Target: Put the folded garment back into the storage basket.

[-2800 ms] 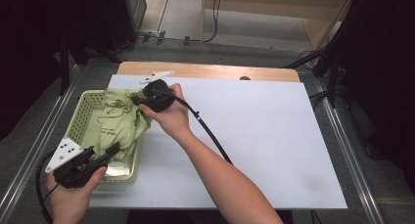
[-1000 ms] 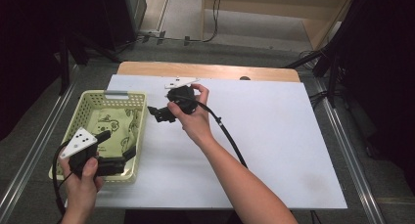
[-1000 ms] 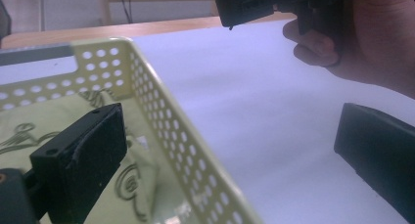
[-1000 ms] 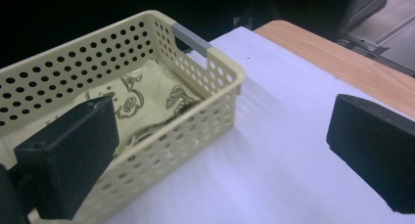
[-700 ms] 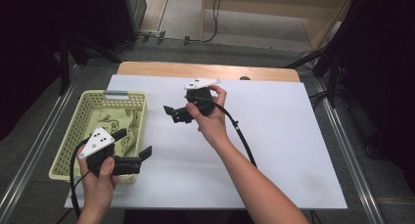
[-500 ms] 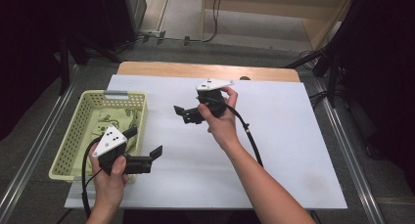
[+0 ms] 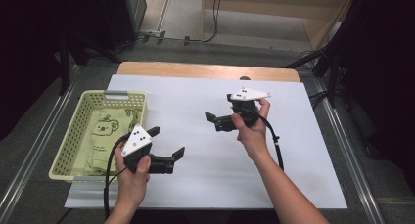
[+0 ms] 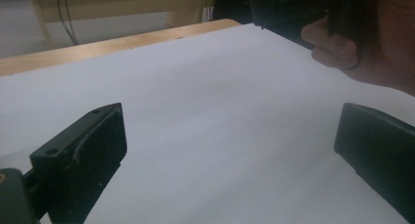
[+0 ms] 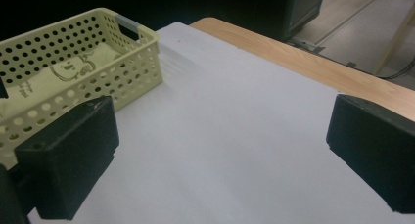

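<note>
Both tongs now pulled out of the yellow basket and over the white bench, left tongs released near the front edge, right tongs released mid-bench, green koala cloth lying in the basket at the left edge

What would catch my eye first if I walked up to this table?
Probably the yellow perforated basket at the table's left edge, with a pale green cloth printed with a koala lying inside it. Next, the two black hand-held grippers over the white sheet: the left gripper near the basket, the right gripper mid-table, both open and empty.
</note>
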A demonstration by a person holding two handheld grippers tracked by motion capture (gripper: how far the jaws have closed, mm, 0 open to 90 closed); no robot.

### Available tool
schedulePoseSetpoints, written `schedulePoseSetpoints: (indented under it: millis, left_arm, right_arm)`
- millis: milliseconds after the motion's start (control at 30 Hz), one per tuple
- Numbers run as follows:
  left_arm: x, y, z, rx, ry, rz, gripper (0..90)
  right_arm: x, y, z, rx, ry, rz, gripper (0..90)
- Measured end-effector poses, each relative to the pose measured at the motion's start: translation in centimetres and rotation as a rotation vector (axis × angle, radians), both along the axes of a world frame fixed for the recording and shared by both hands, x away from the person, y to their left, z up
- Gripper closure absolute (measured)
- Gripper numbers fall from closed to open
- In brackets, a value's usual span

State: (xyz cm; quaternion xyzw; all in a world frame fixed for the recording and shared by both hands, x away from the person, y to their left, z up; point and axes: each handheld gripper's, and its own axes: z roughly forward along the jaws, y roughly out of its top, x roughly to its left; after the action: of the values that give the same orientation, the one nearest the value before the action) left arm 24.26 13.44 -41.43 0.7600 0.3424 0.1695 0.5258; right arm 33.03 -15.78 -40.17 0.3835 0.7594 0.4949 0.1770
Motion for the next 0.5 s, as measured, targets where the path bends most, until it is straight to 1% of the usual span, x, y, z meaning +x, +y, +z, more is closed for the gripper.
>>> schedulePoseSetpoints:
  millis: [167, 267, 400, 467, 500]
  left_arm:
    - [0.2, -1.3, -0.6, -0.001, -0.003, -0.016, 0.0]
    - [0.4, -2.0, -1.1, 0.007, 0.0, -0.03, 0.0]
    - [0.4, -2.9, -1.7, 0.008, 0.002, -0.041, 0.0]
    - [0.4, -3.2, -2.2, 0.007, 0.0, -0.044, 0.0]
    - [0.4, -3.3, -2.4, 0.0, 0.0, -0.046, 0.0]
  right_arm:
    - [-1.3, -2.5, -0.6, 0.0, -0.006, -0.03, 0.0]
    - [-2.1, -3.7, -1.0, -0.006, -0.014, -0.039, 0.0]
    - [-3.4, -5.7, -1.6, -0.004, -0.02, -0.062, 0.0]
    - [-4.0, -6.7, -2.1, -0.003, -0.019, -0.078, 0.0]
    - [-4.2, -7.2, -2.4, -0.002, -0.02, -0.083, 0.0]
